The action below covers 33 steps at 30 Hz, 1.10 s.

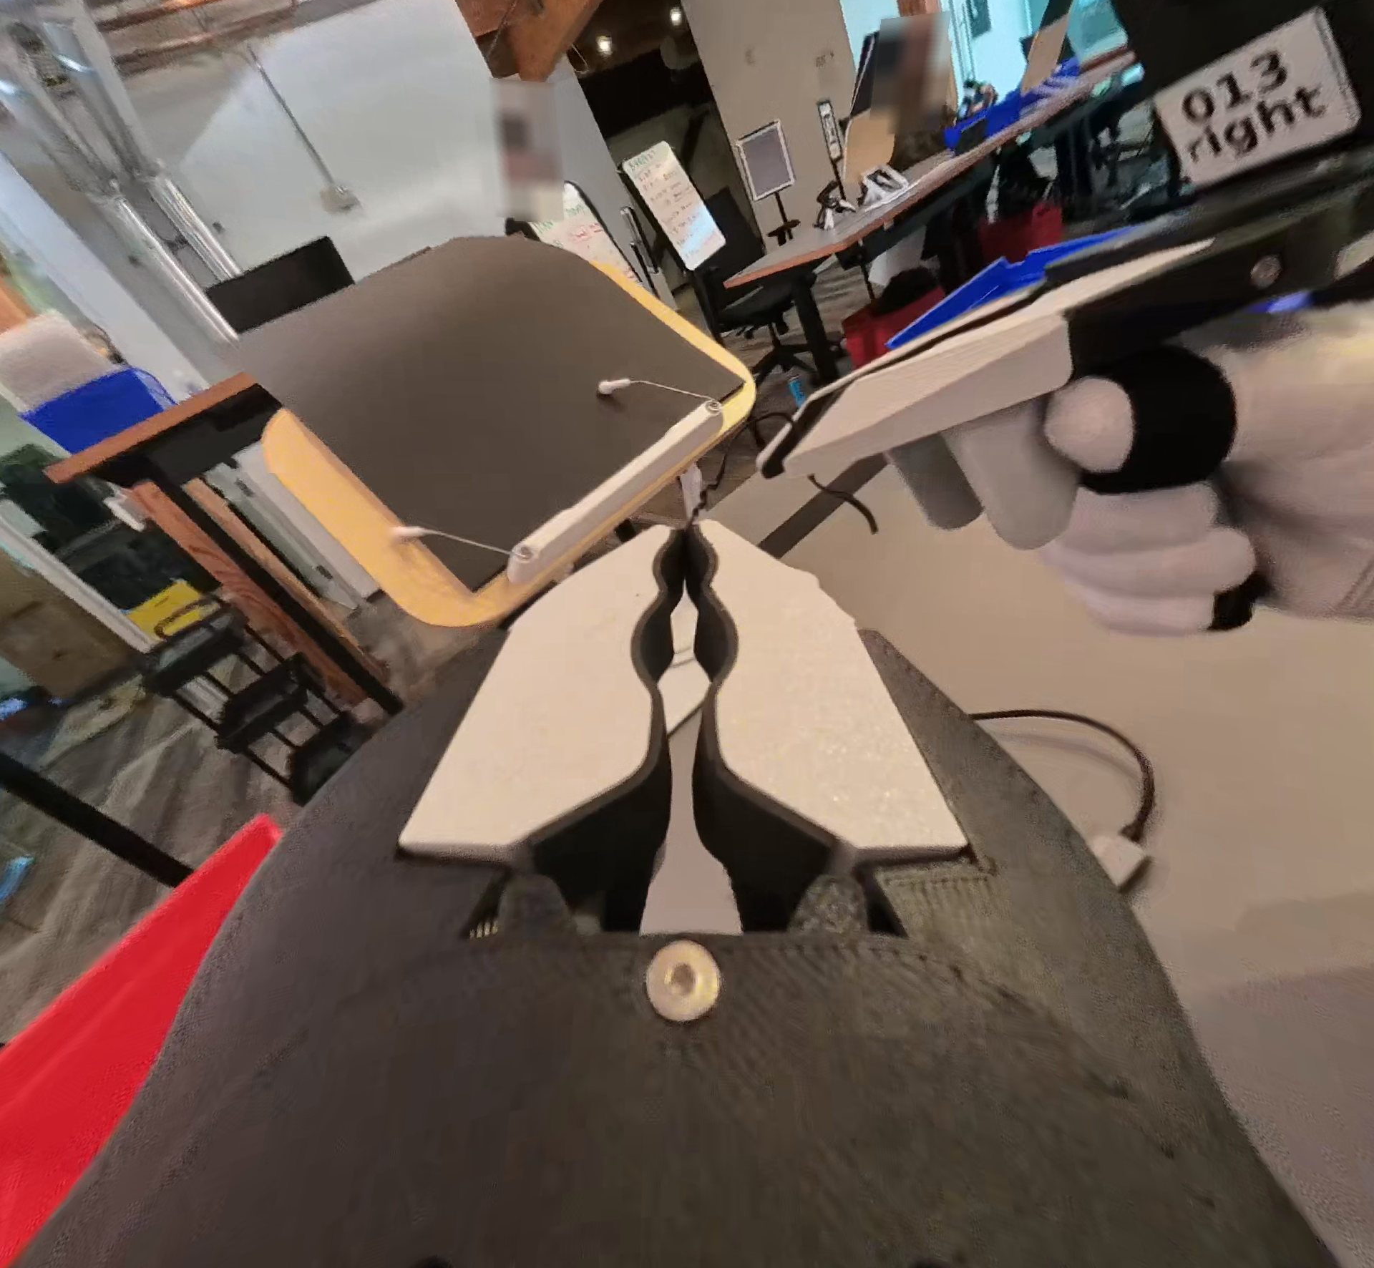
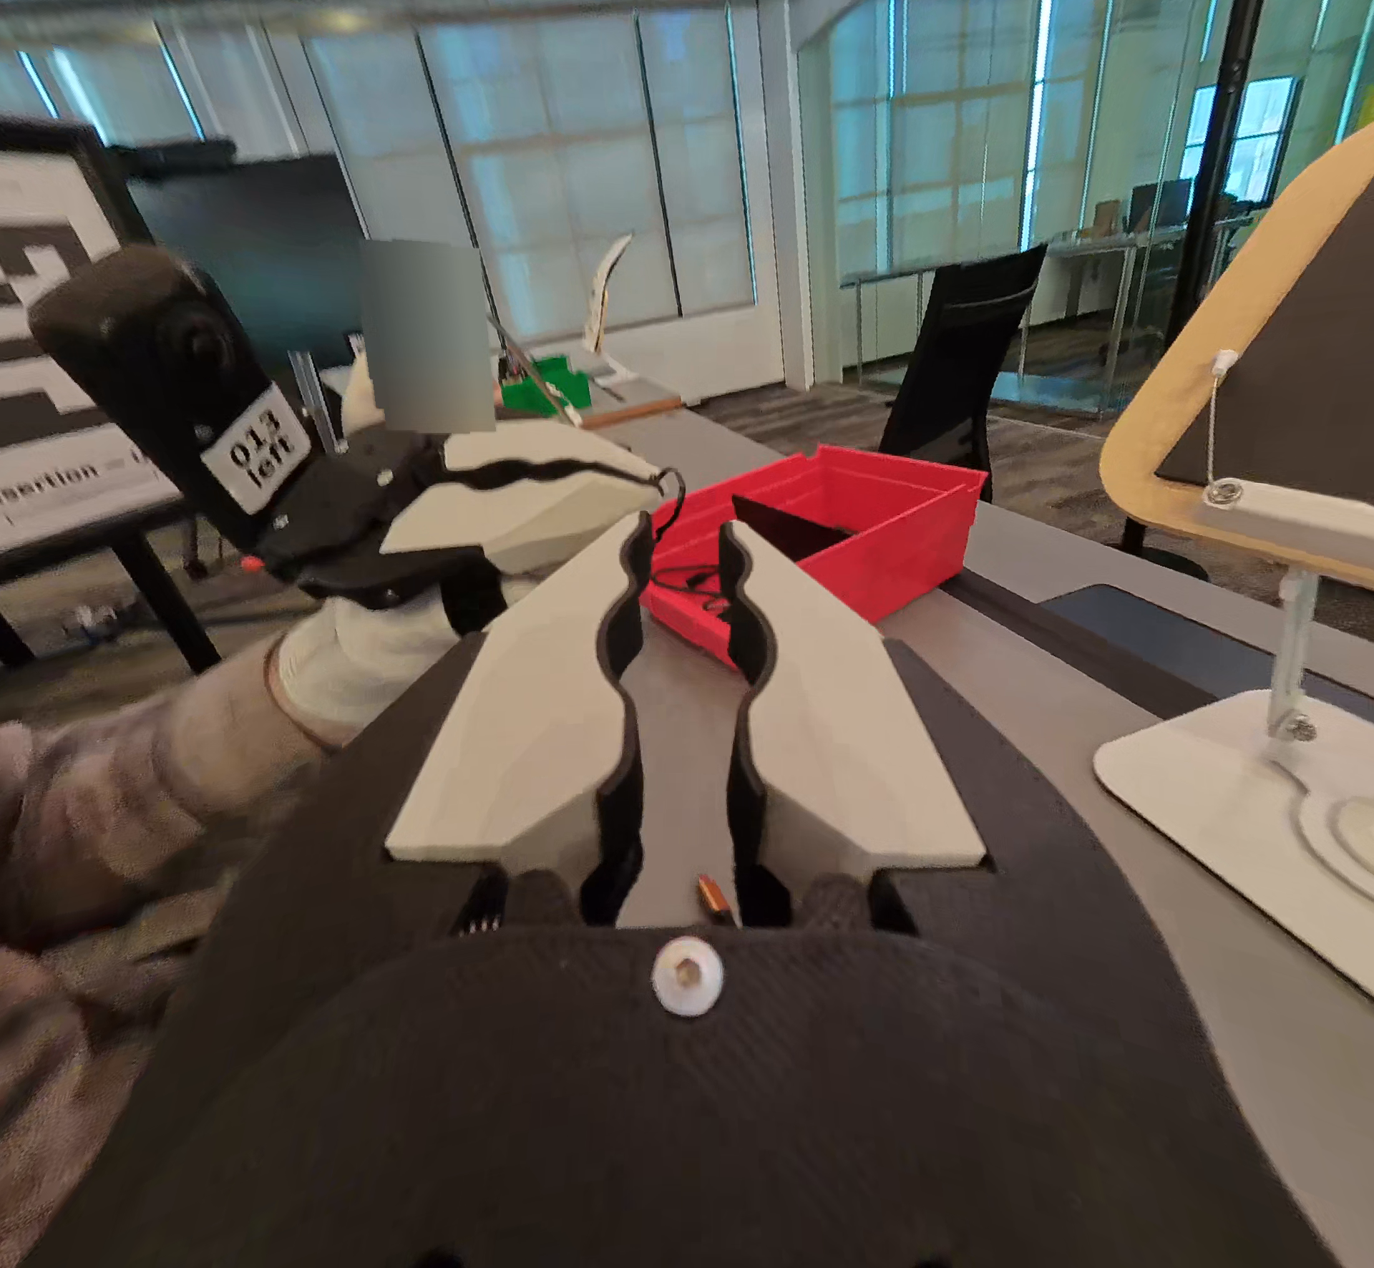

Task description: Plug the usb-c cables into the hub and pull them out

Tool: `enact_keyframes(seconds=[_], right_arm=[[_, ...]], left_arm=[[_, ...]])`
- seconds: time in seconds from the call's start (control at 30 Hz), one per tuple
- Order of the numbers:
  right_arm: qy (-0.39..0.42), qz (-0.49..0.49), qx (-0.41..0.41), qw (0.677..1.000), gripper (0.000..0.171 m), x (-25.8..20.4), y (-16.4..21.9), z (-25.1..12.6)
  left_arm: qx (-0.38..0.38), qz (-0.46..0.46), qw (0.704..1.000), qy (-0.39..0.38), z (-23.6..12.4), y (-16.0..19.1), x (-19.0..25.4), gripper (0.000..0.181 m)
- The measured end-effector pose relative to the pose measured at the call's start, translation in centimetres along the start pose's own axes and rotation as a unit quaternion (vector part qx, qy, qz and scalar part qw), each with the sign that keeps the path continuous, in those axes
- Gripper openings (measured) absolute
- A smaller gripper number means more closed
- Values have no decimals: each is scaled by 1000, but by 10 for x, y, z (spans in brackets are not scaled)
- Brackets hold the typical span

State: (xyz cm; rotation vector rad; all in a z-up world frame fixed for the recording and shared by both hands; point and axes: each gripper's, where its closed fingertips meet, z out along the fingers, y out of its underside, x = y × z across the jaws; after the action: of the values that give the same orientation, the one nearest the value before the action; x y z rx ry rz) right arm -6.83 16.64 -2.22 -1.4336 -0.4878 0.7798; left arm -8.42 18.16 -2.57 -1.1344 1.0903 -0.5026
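Note:
My left gripper (image 1: pixel 688 537) is shut on a thin black cable (image 1: pixel 697 510), pinched at the fingertips and held up in the air. In the right wrist view the left gripper (image 2: pixel 648 479) holds the same cable (image 2: pixel 664 522), which hangs down into a red bin (image 2: pixel 914 548). My right gripper (image 2: pixel 685 532) is open and empty, just right of and below the left one, above the bin's near end. It also shows in the left wrist view (image 1: pixel 777 463), held by a white-gloved hand (image 1: pixel 1160 548). Another black cable (image 1: pixel 1141 775) with a small white end piece (image 1: pixel 1119 860) lies on the grey table (image 1: pixel 966 600).
A black panel with a yellow-wood rim (image 1: pixel 483 400) stands tilted on a white base (image 2: pixel 1204 786); a white bar (image 1: pixel 617 492) with thin wires crosses it. The red bin's corner (image 1: pixel 111 1009) shows at lower left. Desks and an office chair (image 2: pixel 959 355) stand beyond the table. My left and right fingertips are right by each other. The white bar (image 1: pixel 617 492) is about equally far from each gripper, around 25 centimetres.

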Motion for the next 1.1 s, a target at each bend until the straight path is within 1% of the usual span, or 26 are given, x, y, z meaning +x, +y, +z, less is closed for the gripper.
enact_keyframes(seconds=[0.13,0.2,0.27,0.3,0.4,0.43,0.47,0.53,0.63,0.7,0.73,0.77,0.8,0.87,1.0,1.03,1.1], right_arm=[[-12,-41,-43,998,16,0,-3,-8],[-29,-38,-49,998,15,-1,-8,-10],[-44,-43,-76,995,16,-2,-5,-9],[-39,-49,-72,995,14,0,-7,-8],[-76,-15,-70,995,10,-9,-8,-3],[-81,-2,-69,994,3,-8,-6,-2],[-82,8,-75,994,0,-7,-3,-1],[-85,22,-74,993,0,-5,0,-1],[-83,39,-56,994,0,-3,-3,-1],[-72,43,-48,995,0,2,-3,0],[-63,42,-44,996,0,6,-3,0],[-54,44,-38,997,0,10,-5,-1],[-44,46,-32,997,0,16,-6,-3],[-28,36,-34,998,0,22,-5,-6],[0,5,-50,999,0,28,0,-5],[8,-4,-52,999,0,28,1,-4],[13,-17,-56,998,0,26,2,-1]], left_arm=[[-19,80,997,4,-1,-6,-6,1],[-32,112,993,17,-1,-7,-6,1],[-35,135,990,20,-1,-10,-6,1],[-39,145,988,23,0,-10,-5,1],[-43,167,985,30,1,-8,1,1],[-41,171,984,30,2,-8,2,1],[-41,172,984,27,2,-7,3,1],[-41,165,985,28,2,-5,3,1],[-24,130,991,34,4,-6,4,1],[-28,127,991,27,7,-3,3,1],[-28,126,992,13,7,-3,-1,3],[-20,119,993,1,6,-4,-5,8],[-9,106,994,-9,2,-7,-9,18],[8,79,997,-16,-6,-13,-12,20],[-9,61,997,48,-3,-10,23,24],[-15,64,996,53,1,-8,31,29],[-30,73,996,49,9,-3,40,30]])
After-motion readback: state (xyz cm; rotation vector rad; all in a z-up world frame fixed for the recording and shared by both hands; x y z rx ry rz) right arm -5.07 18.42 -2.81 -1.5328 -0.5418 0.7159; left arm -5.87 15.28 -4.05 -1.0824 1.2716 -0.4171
